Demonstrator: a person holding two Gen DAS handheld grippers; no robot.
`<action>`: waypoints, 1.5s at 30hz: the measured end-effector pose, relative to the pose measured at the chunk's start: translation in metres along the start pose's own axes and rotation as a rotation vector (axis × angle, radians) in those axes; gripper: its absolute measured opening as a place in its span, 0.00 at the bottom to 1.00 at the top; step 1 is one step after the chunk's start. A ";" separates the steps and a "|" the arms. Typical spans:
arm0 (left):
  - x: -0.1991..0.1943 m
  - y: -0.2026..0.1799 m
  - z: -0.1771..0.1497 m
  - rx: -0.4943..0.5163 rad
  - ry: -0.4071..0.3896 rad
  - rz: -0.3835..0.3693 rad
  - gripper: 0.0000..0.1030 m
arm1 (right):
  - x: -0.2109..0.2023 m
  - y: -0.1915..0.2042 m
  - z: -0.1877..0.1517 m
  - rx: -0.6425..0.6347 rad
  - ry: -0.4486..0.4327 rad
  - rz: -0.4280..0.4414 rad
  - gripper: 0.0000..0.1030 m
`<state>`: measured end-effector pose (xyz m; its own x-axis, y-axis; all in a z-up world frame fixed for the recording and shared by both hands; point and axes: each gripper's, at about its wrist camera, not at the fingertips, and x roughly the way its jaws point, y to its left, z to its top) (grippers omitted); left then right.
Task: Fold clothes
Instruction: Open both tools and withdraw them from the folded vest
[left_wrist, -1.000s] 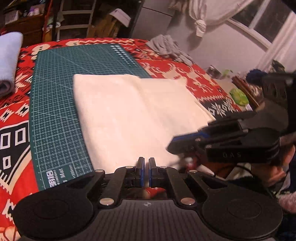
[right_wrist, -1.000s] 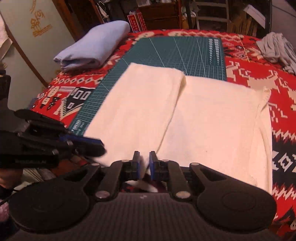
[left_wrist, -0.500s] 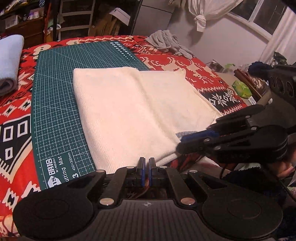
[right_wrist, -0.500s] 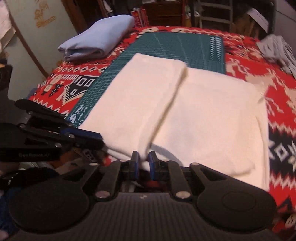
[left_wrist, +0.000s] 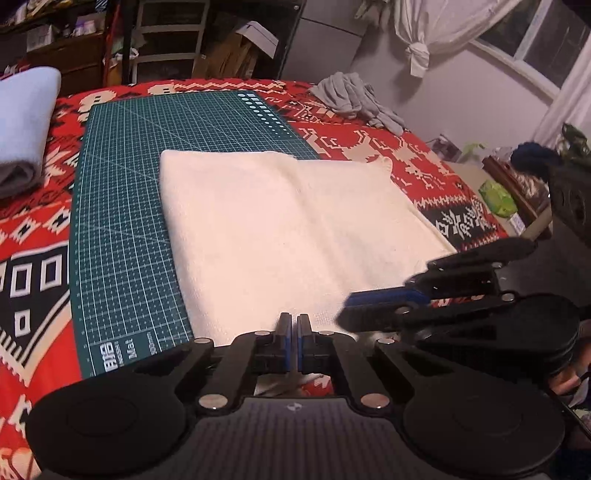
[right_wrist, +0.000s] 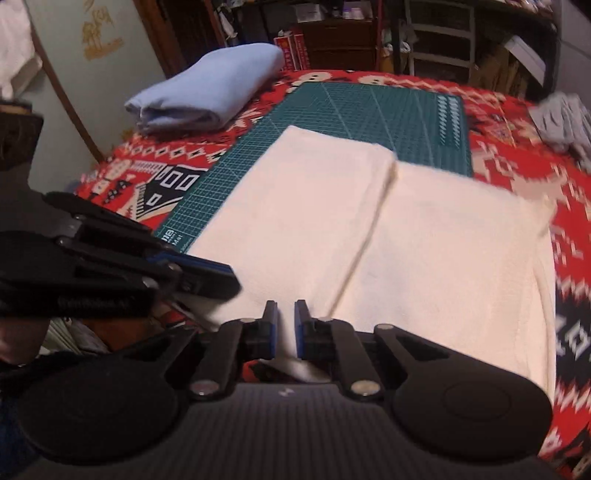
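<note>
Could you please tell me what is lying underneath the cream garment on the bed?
The cream garment lies on a green cutting mat, and its right part runs onto the red patterned blanket. Where the mat ends beneath the cloth is covered.

The green mat (left_wrist: 122, 206) bore white print at its near corner: "Mat" read clearly, beside a blurred logo and a small size mark too fuzzy to read. Raised lettering on the left gripper (right_wrist: 207, 275) stayed illegible.
</note>
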<state>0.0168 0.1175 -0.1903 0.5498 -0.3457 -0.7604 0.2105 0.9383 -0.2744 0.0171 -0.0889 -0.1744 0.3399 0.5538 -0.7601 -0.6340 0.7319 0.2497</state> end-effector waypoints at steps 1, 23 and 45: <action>-0.001 -0.001 -0.001 0.003 0.000 0.000 0.03 | -0.004 -0.004 -0.003 0.020 -0.005 0.006 0.06; -0.015 0.024 -0.002 0.030 -0.047 0.382 0.96 | -0.014 -0.053 -0.006 0.061 -0.025 -0.304 1.00; -0.006 0.055 -0.020 -0.043 -0.136 0.175 1.00 | -0.004 -0.058 -0.025 0.041 -0.107 -0.320 1.00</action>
<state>0.0084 0.1712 -0.2127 0.6794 -0.1732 -0.7130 0.0696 0.9826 -0.1724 0.0353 -0.1435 -0.2003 0.5898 0.3302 -0.7369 -0.4556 0.8895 0.0339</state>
